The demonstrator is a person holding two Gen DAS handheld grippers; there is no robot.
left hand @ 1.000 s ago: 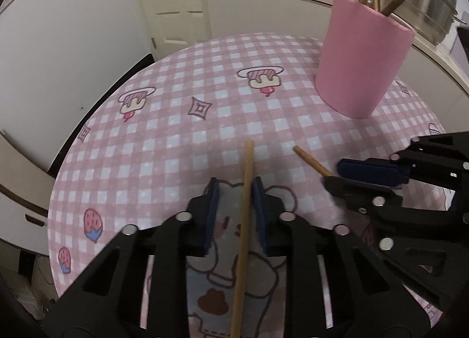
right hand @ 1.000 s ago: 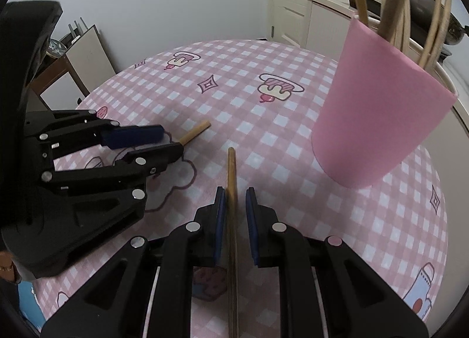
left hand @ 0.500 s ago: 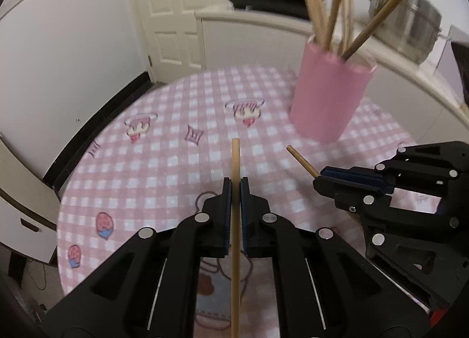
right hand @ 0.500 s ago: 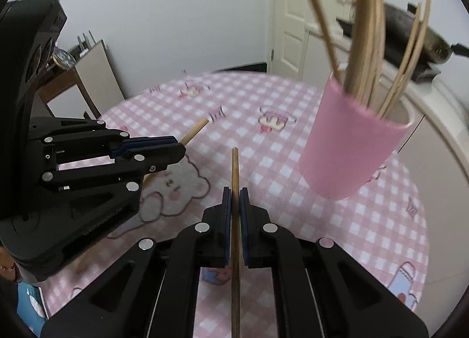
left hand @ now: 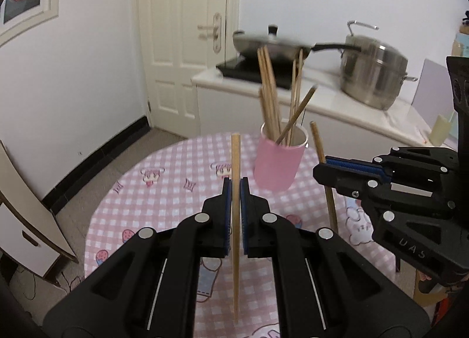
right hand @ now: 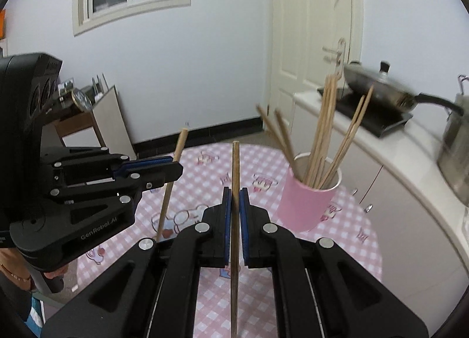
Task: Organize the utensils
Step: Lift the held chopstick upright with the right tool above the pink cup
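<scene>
My left gripper (left hand: 235, 188) is shut on a wooden chopstick (left hand: 235, 162) and holds it upright, high above the pink checked table (left hand: 164, 191). My right gripper (right hand: 235, 197) is shut on a second wooden chopstick (right hand: 235, 162), also upright and lifted. Each gripper shows in the other's view: the right gripper (left hand: 325, 171) with its chopstick (left hand: 319, 144), the left gripper (right hand: 173, 168) with its chopstick (right hand: 180, 144). A pink cup (left hand: 278, 165) holding several chopsticks stands on the table ahead, between both grippers; it also shows in the right wrist view (right hand: 307, 203).
A white counter (left hand: 337, 103) behind the table carries a frying pan (left hand: 263, 44) on a black hob and a steel pot (left hand: 372, 74). A white door (left hand: 181, 44) is at the back. A white board (left hand: 26, 220) leans at the left.
Both grippers have risen well above the table with their chopsticks, which now point upward. The pink cup now lies farther below and ahead.
</scene>
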